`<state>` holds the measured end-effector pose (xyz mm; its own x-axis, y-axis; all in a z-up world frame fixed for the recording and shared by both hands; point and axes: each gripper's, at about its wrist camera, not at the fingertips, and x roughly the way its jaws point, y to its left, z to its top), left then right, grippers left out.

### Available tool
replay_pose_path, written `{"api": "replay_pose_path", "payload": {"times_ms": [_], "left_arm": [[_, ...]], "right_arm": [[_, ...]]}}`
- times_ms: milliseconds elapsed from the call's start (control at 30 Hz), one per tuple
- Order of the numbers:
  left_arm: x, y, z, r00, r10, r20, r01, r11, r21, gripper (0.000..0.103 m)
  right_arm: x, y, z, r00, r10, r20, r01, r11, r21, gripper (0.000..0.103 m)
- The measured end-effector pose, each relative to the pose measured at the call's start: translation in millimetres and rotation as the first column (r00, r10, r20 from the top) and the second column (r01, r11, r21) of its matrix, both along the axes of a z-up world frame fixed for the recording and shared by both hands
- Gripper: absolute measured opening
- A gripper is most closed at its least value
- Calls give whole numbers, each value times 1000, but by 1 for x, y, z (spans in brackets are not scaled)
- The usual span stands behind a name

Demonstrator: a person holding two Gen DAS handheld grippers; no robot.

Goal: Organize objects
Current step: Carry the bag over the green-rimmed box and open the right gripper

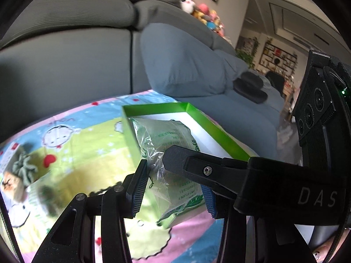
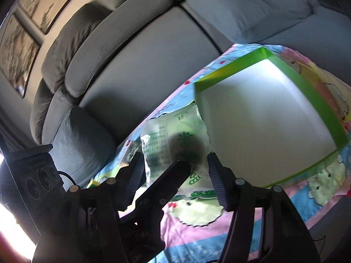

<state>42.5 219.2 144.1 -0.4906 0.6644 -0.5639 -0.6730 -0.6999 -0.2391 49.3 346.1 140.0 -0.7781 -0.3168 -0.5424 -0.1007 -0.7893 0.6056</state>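
Both your left tongs (image 1: 173,188) and right tongs (image 2: 177,179) grip the plastic packet (image 1: 173,153). It appears light, crinkly and slippery; hold its firm middle over the green box (image 1: 197,116).

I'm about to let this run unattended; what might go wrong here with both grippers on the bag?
1. The clear green-printed plastic bag looks thin and crinkled; the left gripper and right gripper may tear it.
2. It may snag on the near wall of the green-rimmed white box.

A grey sofa (image 1: 65,61) backs a cartoon-print blanket (image 1: 72,144); framed pictures (image 2: 28,15) hang above.
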Motion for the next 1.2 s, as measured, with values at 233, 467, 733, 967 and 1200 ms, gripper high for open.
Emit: {"api": "replay_pose_path", "payload": {"times_ms": [233, 467, 733, 967, 1200], "left_arm": [[-10, 33, -12, 999, -43, 21, 44, 998, -48, 47], [-21, 37, -21, 995, -53, 88, 54, 998, -12, 47], [-30, 40, -36, 985, -43, 168, 46, 999, -14, 47], [-25, 25, -28, 986, -13, 164, 20, 999, -41, 49], [-19, -18, -8, 992, 79, 102, -75, 996, -45, 63]], "right_arm": [[-6, 21, -13, 997, -72, 37, 73, 997, -16, 59], [-18, 28, -13, 991, -127, 53, 126, 992, 11, 59], [-23, 34, -22, 980, -172, 96, 170, 985, 27, 59], [-22, 29, -17, 971, -220, 93, 209, 971, 112, 68], [-19, 24, -8, 961, -271, 55, 258, 950, 173, 88]]}}
